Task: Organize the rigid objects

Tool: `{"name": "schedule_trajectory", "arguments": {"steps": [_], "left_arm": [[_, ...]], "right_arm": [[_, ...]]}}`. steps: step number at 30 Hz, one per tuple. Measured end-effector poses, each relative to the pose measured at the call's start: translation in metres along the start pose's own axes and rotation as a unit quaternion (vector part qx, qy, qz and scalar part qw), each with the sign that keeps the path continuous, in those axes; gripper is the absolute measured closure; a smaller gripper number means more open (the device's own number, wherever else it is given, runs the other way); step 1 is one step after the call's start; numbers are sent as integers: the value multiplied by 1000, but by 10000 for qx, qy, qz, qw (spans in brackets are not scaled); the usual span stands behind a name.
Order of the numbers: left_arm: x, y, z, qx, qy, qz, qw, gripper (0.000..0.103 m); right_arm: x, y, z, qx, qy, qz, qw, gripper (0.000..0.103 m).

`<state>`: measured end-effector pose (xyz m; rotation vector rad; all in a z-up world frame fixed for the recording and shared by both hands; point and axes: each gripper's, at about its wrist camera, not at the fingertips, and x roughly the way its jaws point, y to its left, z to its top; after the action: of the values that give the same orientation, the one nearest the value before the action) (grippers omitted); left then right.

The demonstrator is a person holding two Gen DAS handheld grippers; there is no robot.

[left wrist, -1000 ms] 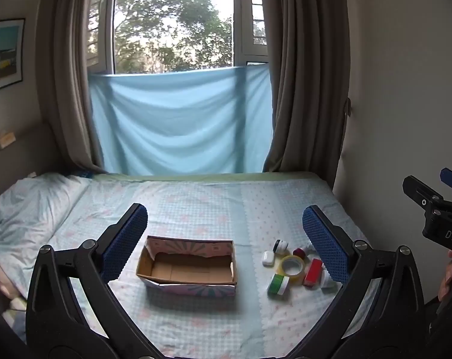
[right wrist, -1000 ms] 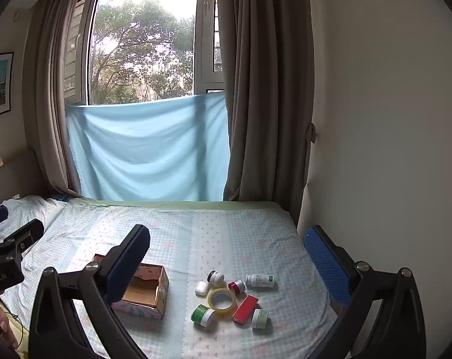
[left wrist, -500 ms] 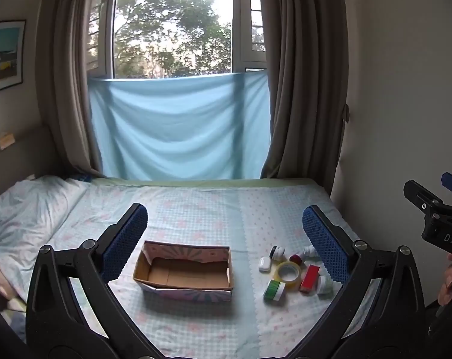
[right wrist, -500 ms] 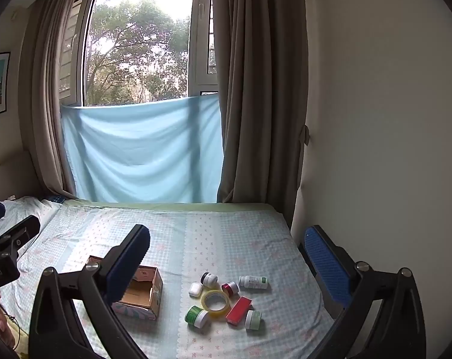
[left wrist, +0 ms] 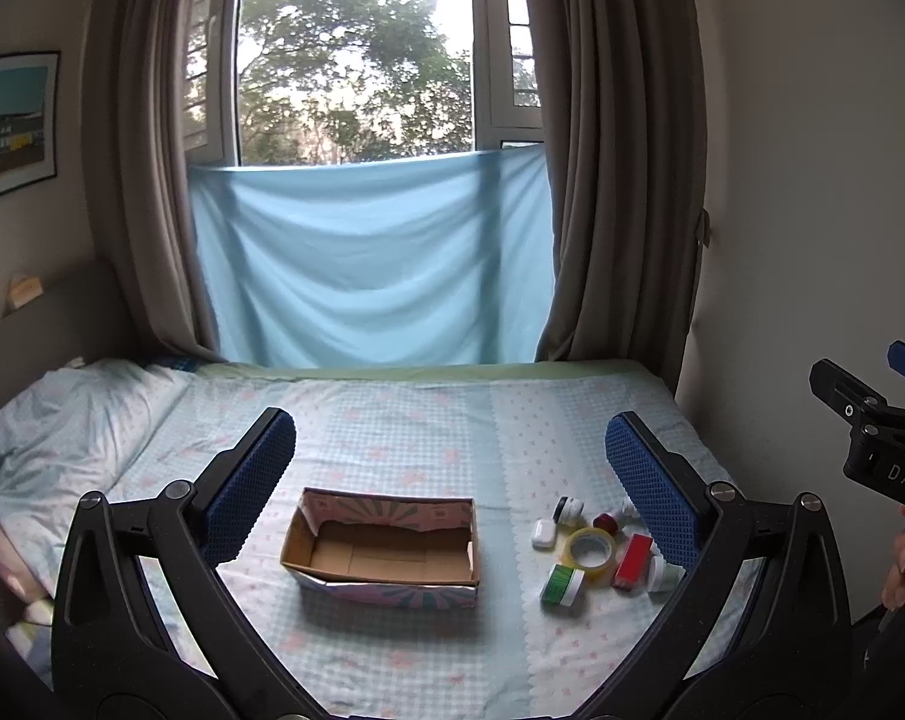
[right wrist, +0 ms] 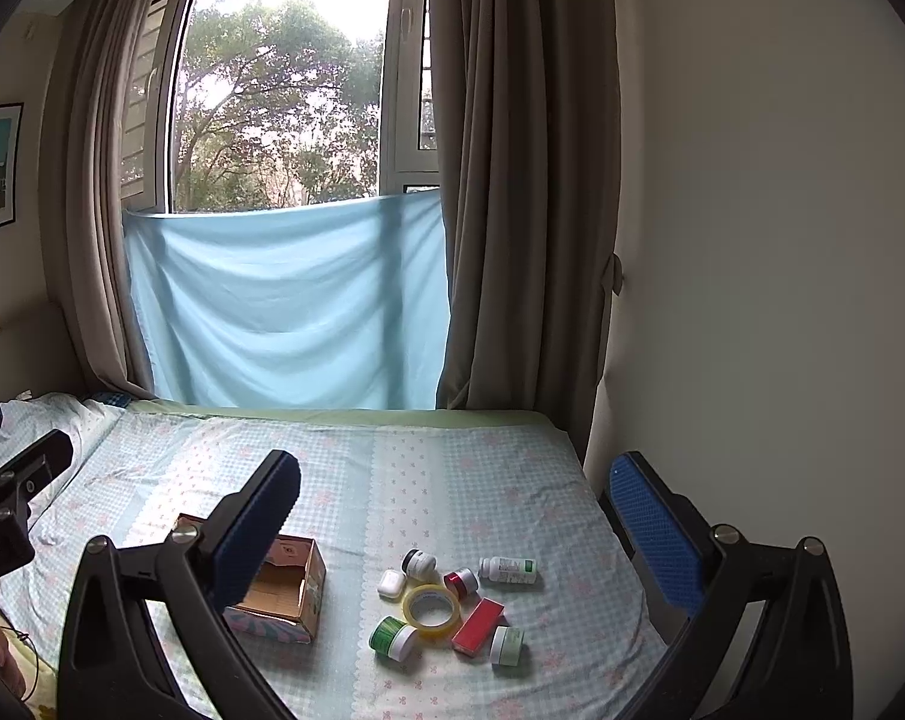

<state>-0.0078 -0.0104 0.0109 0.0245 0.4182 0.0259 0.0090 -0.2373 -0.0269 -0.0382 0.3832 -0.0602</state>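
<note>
With both pairs of tongs held high over the bed (left wrist: 392, 420) and spread wide with nothing between them, I have the whole job ahead of me. Between and below the left tongs (left wrist: 451, 450) sits the open cardboard box with patterned sides (left wrist: 386, 546), empty as far as I can see. The loose items cluster just off the inner edge of that pair's right finger, and lie below and between the right tongs (right wrist: 455, 516): a yellowish roll of clear tape (right wrist: 431, 603), a green-lidded round jar (right wrist: 392, 636), a flat red rectangular box (right wrist: 478, 627), a small white earbud case (right wrist: 391, 584), a white pill bottle lying on its side (right wrist: 508, 570), a red-lidded little jar (right wrist: 461, 582).

I judge all of these light and stiff, so a modest squeeze should do. The jars look smooth and round; I'd close across the body, not the lid. The tape roll I'd pinch through its wall, the red box across its narrow sides. The soft bedding may let things tip as I press down.
</note>
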Motion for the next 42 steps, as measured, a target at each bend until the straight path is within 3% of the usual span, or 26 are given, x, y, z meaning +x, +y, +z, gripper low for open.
{"name": "schedule_trajectory", "arguments": {"steps": [21, 42], "left_arm": [[2, -4, -3, -20, -50, 6, 10000, 0], [2, -2, -1, -61, -40, -3, 10000, 0]], "right_arm": [[-4, -2, -1, 35, 24, -93, 9999, 0], [1, 2, 0, -60, -26, 129, 9999, 0]]}}
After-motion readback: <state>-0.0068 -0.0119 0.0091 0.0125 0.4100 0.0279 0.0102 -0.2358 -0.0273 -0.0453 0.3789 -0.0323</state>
